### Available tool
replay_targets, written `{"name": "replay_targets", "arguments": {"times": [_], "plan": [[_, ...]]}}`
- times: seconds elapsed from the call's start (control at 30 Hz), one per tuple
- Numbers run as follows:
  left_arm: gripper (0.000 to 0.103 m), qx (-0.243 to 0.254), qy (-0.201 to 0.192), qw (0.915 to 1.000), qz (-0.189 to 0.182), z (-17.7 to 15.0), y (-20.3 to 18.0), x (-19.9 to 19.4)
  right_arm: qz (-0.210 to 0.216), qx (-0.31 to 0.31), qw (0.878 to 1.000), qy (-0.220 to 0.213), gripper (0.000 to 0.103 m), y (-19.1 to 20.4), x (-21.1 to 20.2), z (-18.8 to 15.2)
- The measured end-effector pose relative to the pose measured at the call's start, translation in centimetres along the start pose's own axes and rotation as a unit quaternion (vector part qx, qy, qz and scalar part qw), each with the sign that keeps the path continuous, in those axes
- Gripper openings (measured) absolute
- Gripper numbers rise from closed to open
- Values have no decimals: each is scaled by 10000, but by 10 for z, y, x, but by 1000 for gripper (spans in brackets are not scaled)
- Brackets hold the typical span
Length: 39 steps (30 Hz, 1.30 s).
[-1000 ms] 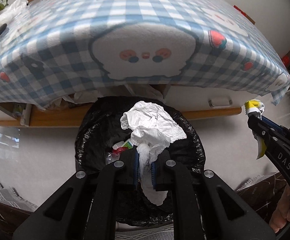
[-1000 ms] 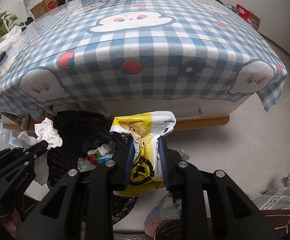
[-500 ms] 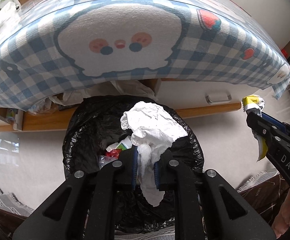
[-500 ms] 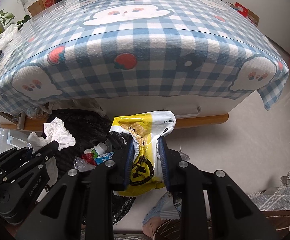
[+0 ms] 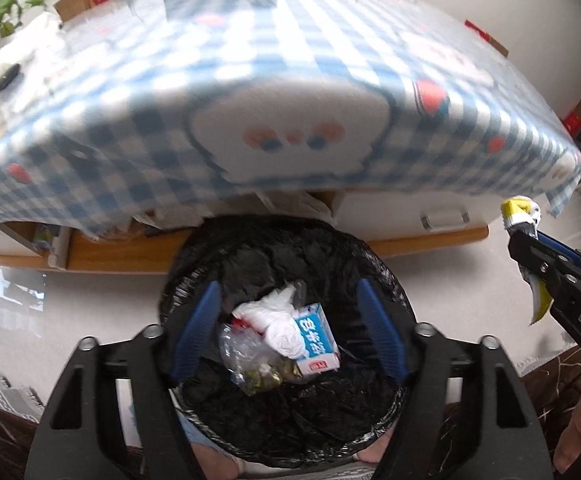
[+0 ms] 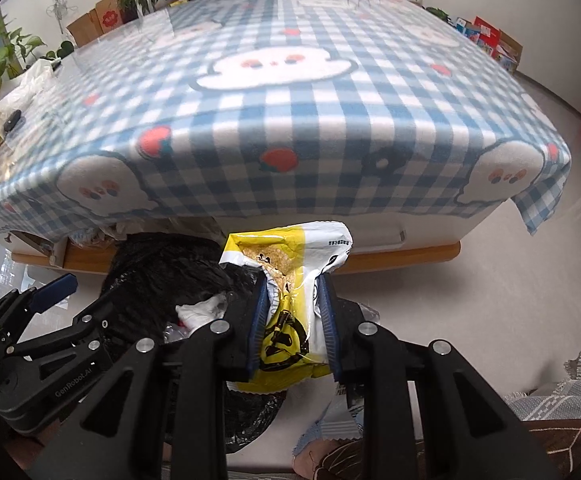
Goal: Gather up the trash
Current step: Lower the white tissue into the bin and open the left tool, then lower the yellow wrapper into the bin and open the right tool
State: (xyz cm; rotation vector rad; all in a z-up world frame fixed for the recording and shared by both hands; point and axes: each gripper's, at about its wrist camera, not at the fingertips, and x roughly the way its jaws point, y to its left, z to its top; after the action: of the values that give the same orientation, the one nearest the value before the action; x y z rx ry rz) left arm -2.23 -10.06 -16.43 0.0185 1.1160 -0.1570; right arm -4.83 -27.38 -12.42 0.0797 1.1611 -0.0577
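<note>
My left claw (image 5: 288,322) hangs over the bin (image 5: 386,264) with its jaws spreading and nothing between them, the tissue (image 5: 278,322) lying inside on the trash, while my right claw (image 6: 292,320) pinches the yellow wrapper (image 6: 290,264) beside the bin.

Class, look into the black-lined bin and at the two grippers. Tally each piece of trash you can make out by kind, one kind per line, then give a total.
Crumpled white tissue, in the bin: 1
Blue-and-white carton, in the bin: 1
Clear plastic bag, in the bin: 1
Yellow snack wrapper, clamped in the right gripper: 1
Left gripper, jaws opening, nothing between them: 0
Total: 4
</note>
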Motion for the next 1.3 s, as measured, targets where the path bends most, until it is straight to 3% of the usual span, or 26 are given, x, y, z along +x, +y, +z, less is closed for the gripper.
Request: {"name": "replay_targets", "arguments": {"times": [0.4,0.87,1.3], "plan": [[97,-438,-585,9972,148,7,66,-62,394,-201,9980,-462,24,48,-46,9],[97,-423,-656,9963,352,-11,113,-87,509,-420,9975,-272,25,100,-28,-2],[97,-552,-374,9968,434,-17,124,-66,488,-637,9968,7,30,124,4,-15]]}}
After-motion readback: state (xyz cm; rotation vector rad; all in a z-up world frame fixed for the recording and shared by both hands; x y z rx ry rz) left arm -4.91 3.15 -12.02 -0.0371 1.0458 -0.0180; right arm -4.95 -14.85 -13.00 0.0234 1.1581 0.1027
